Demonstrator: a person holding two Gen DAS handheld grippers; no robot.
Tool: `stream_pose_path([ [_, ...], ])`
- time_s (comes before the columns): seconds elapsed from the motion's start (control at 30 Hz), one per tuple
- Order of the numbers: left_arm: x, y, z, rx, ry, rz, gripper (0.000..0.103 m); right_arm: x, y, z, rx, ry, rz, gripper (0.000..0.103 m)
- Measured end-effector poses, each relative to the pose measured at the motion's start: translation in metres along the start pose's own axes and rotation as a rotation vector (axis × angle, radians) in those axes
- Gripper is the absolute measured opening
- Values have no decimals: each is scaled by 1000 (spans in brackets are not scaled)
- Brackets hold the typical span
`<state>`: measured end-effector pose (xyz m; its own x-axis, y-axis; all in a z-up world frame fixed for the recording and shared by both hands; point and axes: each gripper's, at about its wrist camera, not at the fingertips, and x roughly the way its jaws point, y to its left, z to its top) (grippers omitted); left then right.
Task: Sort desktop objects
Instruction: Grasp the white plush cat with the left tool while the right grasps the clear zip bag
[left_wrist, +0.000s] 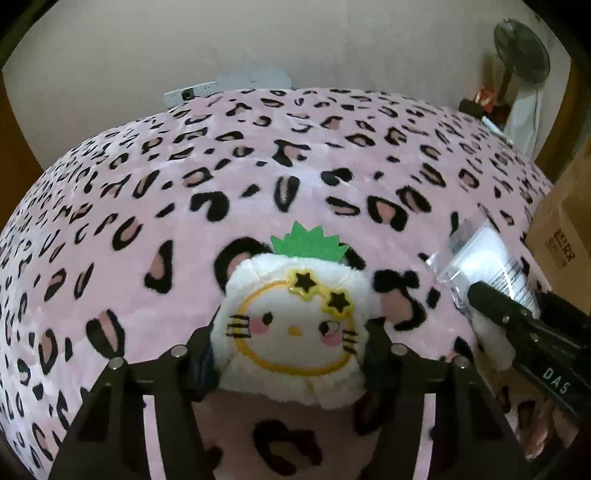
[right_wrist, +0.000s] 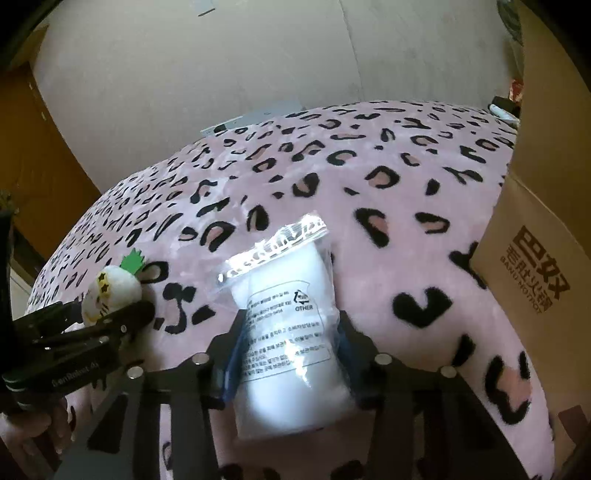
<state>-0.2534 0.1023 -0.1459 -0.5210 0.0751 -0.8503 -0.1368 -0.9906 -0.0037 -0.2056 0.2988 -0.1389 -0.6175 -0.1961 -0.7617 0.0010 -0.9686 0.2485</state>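
Observation:
A white plush toy (left_wrist: 295, 325) with a cat face, star glasses and a green felt crown lies on a pink leopard-print blanket (left_wrist: 258, 177). My left gripper (left_wrist: 291, 332) is shut on it, one pad pressing each side. To its right lies a clear zip bag with a white roll inside and a printed label (right_wrist: 291, 325). My right gripper (right_wrist: 290, 339) is shut on the bag's lower half, its blue pads squeezing both sides. In the right wrist view the plush toy (right_wrist: 110, 288) shows at the far left between the left gripper's fingers (right_wrist: 125, 314).
A tall brown cardboard box (right_wrist: 535, 258) stands on the blanket's right edge, close to the bag. A dark standing fan (left_wrist: 521, 48) and small clutter sit at the back right. A white power strip (left_wrist: 188, 92) hangs on the wall behind. Bare blanket stretches toward the back.

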Motion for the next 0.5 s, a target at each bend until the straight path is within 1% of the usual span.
stream_pose_path([
  [0.2,-12,4,-4,-9,0,13,60,-7,9,1,2,-25,66,40],
  [0.33,-29,11,-10,-25,-8,23,60,-13,21,1,-25,-27,71,40],
  [0.5,-54,22,-19,-61,-15,34,60,-30,34,-5,-53,-29,87,40],
])
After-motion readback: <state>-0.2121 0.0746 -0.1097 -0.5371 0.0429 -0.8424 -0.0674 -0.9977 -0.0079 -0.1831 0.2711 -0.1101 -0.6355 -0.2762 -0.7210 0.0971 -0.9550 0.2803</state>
